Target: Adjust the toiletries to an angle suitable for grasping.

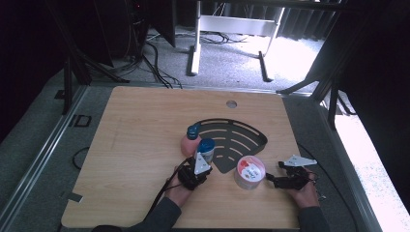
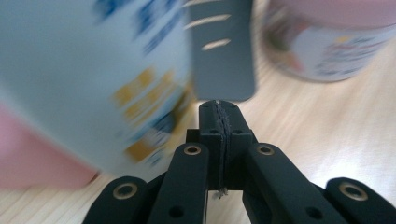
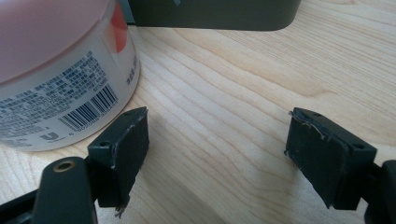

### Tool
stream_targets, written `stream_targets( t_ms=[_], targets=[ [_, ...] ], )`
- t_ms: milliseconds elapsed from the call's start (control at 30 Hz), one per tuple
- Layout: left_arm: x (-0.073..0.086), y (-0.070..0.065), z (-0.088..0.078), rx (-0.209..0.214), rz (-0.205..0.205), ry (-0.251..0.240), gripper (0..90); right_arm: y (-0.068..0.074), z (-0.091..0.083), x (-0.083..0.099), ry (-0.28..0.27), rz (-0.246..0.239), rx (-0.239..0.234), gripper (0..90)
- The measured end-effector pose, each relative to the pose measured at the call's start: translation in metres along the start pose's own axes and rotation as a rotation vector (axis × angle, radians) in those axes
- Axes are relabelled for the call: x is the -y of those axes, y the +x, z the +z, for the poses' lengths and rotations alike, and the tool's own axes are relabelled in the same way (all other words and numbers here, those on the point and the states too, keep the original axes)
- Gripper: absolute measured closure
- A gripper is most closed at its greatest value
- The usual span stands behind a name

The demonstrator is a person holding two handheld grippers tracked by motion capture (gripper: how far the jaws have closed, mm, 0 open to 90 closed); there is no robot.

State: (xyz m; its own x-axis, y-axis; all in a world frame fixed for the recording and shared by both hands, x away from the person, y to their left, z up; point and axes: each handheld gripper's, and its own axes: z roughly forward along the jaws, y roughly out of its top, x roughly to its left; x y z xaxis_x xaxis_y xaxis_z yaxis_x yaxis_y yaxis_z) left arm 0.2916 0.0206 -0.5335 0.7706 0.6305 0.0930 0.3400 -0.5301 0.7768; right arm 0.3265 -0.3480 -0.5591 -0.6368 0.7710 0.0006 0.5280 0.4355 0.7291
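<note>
Left gripper rests low, jaws closed empty; right gripper gapes beside tub.

A pink bottle with a blue cap stands on the wooden table. Cables lie across the grey floor behind.

both grippers are black: the left gripper carries a grey three-cornered plate and brass-ringed screw holes, the right gripper frayed pads; sleeves dark grey.
</note>
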Motion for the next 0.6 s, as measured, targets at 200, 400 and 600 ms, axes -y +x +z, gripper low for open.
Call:
stream_targets(
  t_ms=[200, 400, 600],
  targets=[
    [-0.007, -0.011, 0.014, -0.004, 0.050, 0.003, 89.1, 0.000, 0.000, 0.000, 0.000, 0.002, 0.003, 20.9],
    [-0.003, -0.002, 0.020, -0.045, 0.032, -0.003, 89.6, 0.000, 0.000, 0.000, 0.000, 0.002, 0.003, 20.9],
    [0.002, 0.007, 0.021, -0.051, 0.002, 0.016, 89.6, 0.000, 0.000, 0.000, 0.000, 0.003, 0.004, 20.9]
  ],
)
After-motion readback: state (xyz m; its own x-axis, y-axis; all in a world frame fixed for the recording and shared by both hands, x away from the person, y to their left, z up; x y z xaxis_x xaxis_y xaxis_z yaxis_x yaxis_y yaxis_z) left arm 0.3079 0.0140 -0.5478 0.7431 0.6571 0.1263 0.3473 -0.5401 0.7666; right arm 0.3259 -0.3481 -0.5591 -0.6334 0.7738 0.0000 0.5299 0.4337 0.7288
